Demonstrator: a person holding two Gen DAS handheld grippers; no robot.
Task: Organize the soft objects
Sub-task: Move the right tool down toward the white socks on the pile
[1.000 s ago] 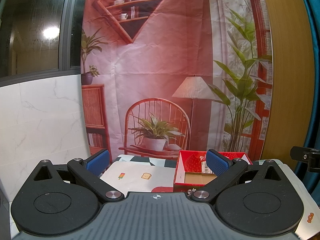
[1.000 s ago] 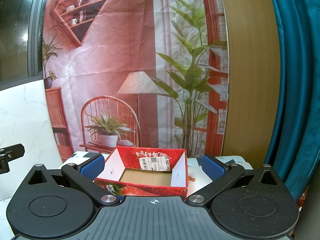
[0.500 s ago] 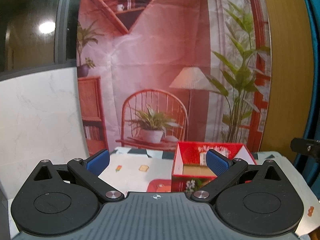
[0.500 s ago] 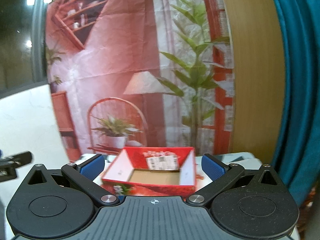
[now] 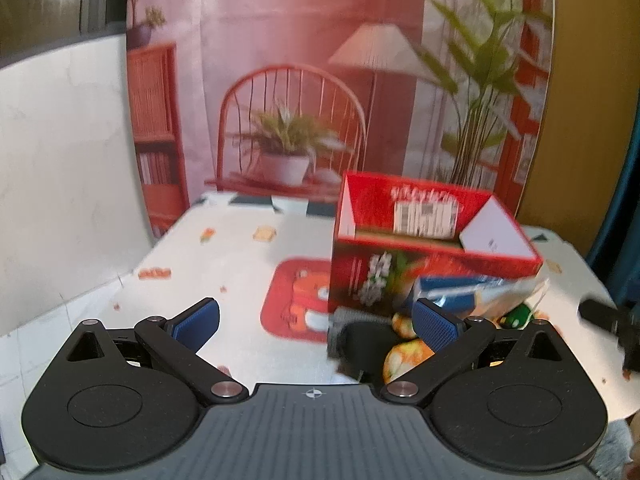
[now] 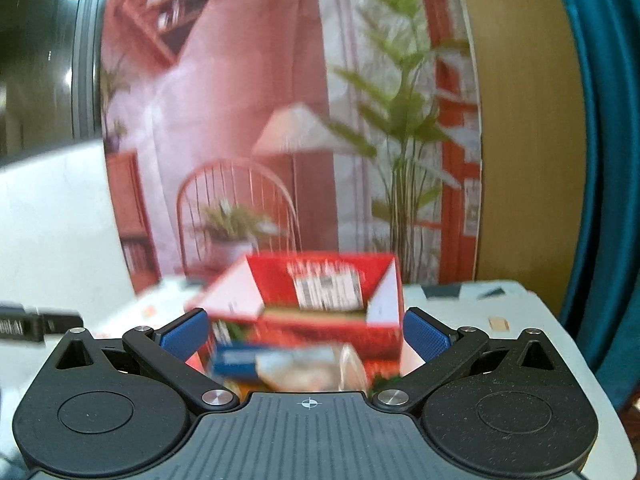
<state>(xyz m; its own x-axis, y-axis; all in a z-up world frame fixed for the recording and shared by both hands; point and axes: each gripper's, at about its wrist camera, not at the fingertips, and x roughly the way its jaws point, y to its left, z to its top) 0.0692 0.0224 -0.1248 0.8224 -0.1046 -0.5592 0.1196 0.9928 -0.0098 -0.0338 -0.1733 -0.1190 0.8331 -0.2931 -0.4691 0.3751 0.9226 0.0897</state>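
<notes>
An open red cardboard box (image 5: 432, 252) stands on the white patterned table (image 5: 240, 264); it also shows in the right wrist view (image 6: 320, 312). In front of it lies a pile of soft things: a blue and clear packet (image 5: 472, 292), a grey-black fabric piece (image 5: 360, 340), orange-white plush items (image 5: 404, 354) and a green item (image 5: 516, 316). The packet (image 6: 296, 364) is blurred in the right wrist view. My left gripper (image 5: 316, 320) is open and empty above the table, left of the pile. My right gripper (image 6: 304, 332) is open and empty, just before the packet.
A red mat (image 5: 296, 296) lies left of the box. A printed backdrop (image 5: 320, 80) hangs behind the table, a white marble wall (image 5: 60, 160) at the left, a teal curtain (image 6: 600, 160) at the right. The other gripper's edge (image 5: 608, 316) shows at the right.
Both grippers have tilted down and moved toward the table. The pile in front of the box has come into view. Both stay open.
</notes>
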